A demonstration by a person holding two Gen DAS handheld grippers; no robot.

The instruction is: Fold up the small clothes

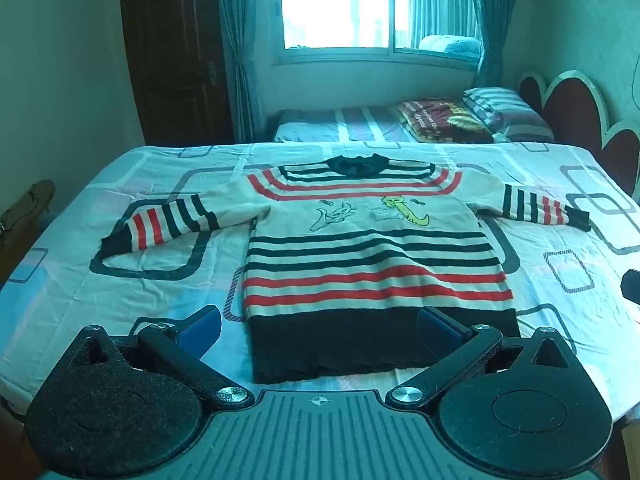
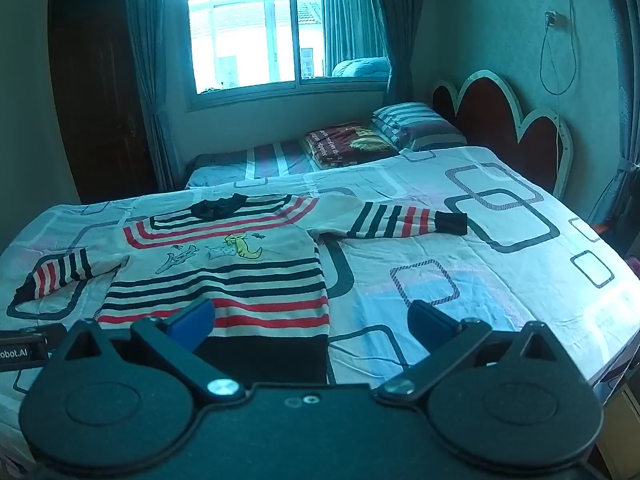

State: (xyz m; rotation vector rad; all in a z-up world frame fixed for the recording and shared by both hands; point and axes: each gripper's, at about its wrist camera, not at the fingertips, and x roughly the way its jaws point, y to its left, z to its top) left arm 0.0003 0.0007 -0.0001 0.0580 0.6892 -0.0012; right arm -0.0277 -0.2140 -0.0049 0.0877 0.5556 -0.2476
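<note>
The sweater (image 1: 372,248) lies flat and face up on the bedsheet (image 1: 120,292), unfolded, collar (image 1: 357,165) toward the window (image 1: 376,4) and dark hem nearest the cameras. Both sleeves are spread sideways from the body; each ends in a dark cuff lying on the sheet. The front carries black and red stripes and a band of cartoon figures across the chest. Minor wrinkling shows in the sheet beside the sweater.

The left gripper (image 1: 318,326) hovers over the hem end of the sweater. Its jaws stand wide apart with nothing between them. One blue pad (image 1: 200,328) sits over the sheet just beside the sweater's edge; the other overlaps the dark hem band. Whether either touches the cloth cannot be told.

The right gripper (image 2: 312,322) is at the sweater's hem corner on the headboard (image 2: 500,116) side. Its jaws are likewise spread wide and hold nothing. One pad (image 2: 192,322) overlaps the lower striped part of the sweater; the other is over bare sheet, apart from the garment.

Beyond the sweater, toward the window, a second bed carries a striped pillow (image 2: 416,124) and a dark red cushion (image 2: 348,142). A dark door (image 1: 176,52) stands beside the curtain (image 1: 236,44).
</note>
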